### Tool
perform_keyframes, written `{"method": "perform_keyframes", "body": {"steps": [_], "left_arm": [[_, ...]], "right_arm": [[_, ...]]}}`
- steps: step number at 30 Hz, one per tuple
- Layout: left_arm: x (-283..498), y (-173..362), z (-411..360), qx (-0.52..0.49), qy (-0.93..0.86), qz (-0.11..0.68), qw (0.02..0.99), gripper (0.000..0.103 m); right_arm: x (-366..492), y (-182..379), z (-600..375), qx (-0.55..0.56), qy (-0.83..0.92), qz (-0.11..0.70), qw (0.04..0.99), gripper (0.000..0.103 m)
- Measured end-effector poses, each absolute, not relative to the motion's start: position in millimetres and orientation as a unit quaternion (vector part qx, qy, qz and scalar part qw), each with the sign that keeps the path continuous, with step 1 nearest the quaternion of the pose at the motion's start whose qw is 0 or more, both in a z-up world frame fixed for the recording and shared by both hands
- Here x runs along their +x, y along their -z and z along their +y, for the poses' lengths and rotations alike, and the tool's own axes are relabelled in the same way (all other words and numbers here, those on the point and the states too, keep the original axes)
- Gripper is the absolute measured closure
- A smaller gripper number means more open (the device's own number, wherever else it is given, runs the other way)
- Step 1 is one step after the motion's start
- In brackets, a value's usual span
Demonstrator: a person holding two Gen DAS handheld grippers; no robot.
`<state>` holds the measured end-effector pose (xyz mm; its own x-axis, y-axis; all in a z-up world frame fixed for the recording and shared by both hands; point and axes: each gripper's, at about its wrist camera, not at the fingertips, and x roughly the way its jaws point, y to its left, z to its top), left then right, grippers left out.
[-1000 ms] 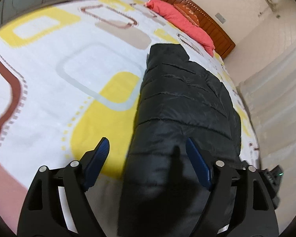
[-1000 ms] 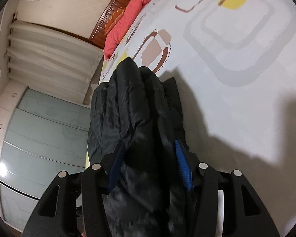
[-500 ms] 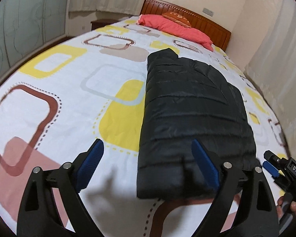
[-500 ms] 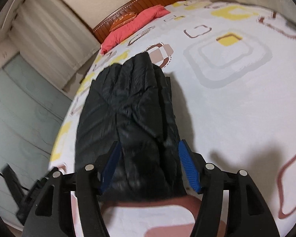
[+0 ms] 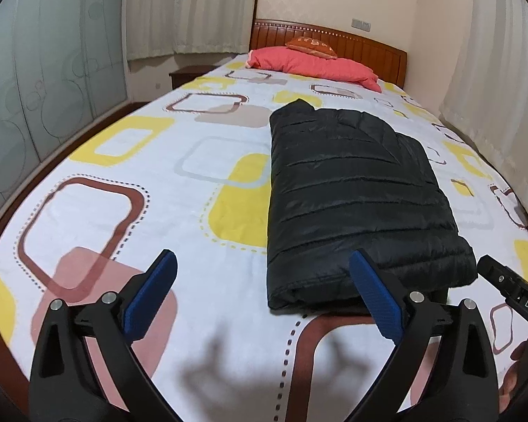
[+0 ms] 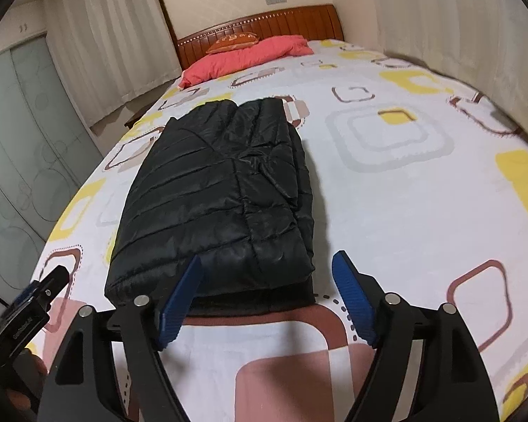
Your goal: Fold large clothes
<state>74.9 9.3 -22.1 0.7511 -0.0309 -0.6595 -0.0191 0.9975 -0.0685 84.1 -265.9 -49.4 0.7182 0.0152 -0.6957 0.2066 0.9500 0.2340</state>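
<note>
The folded black puffer jacket (image 5: 355, 197) lies on the bed (image 5: 158, 183), light, soft and slippery, best pinched at its thick near hem; both grippers' jaws are opening, nothing between.

A folded black puffer jacket (image 5: 355, 197) lies flat on the bed (image 5: 151, 183), whose white sheet bears yellow, brown and grey rounded squares. The left gripper (image 5: 264, 292) hangs over the near end of the bed, its blue-padded jaws opening with nothing between them; the right pad overlaps the jacket's near edge in this view. A red pillow (image 5: 316, 65) and an orange cushion (image 5: 311, 43) lie by the wooden headboard (image 5: 369, 49). The right gripper (image 5: 514, 290) shows at the right edge.
</note>
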Motion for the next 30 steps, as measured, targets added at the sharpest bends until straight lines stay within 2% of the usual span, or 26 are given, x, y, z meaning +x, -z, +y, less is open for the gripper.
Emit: {"method": "perform_keyframes", "body": {"steps": [13, 30], "left_arm": [[40, -16, 2, -0.011, -0.01, 0.302, 0.953, 0.002], [35, -19, -8, -0.004, -0.007, 0.3, 0.954, 0.002]], "right_arm": [[51, 14, -239, 0.102, 0.067, 0.331, 0.936, 0.027], [46, 5, -226, 0.078, 0.063, 0.32, 0.942, 0.026]]}}
